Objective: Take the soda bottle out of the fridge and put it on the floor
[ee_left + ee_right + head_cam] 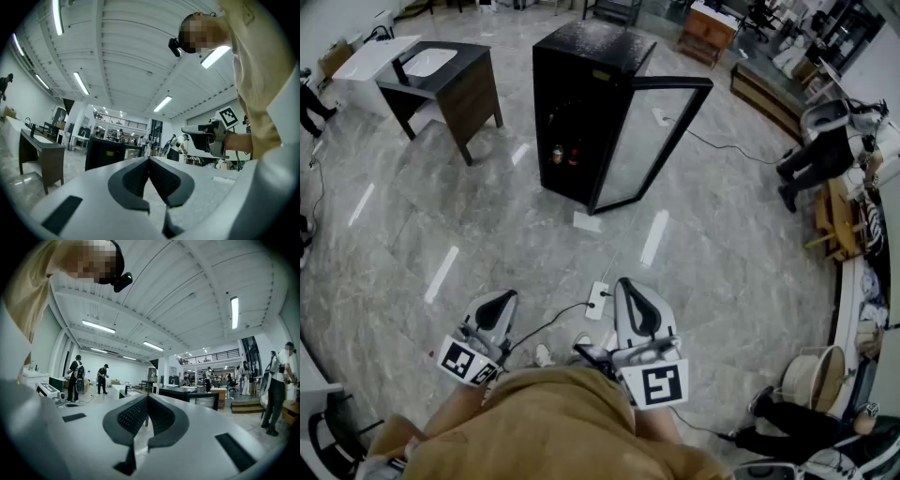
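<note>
We stand well back from the fridge (581,112), which sits on the floor (487,225) toward its far edge with its glass door (652,141) swung wide open. Inside, on a low shelf, we see two small dark bottles side by side. We take one of them for the soda bottle (558,155), though they are too small to say which.

Our left gripper (149,159) points level towards the fridge; its jaws are pressed together at the tips with nothing between them. Our right gripper (147,397) is the same, level, fully closed and empty. Both hover close to our body, with a power strip (598,300) on the floor just beyond them and a sheet of paper (587,221) lying near the foot of the door.

As we judge it, only the opening of the door is done. The bottle is in the fridge and neither gripper is near it. What is left is nearly everything: we must walk up, open one gripper, reach to the low shelf, close on the bottle, draw it out past the door and set it upright on the floor
</note>
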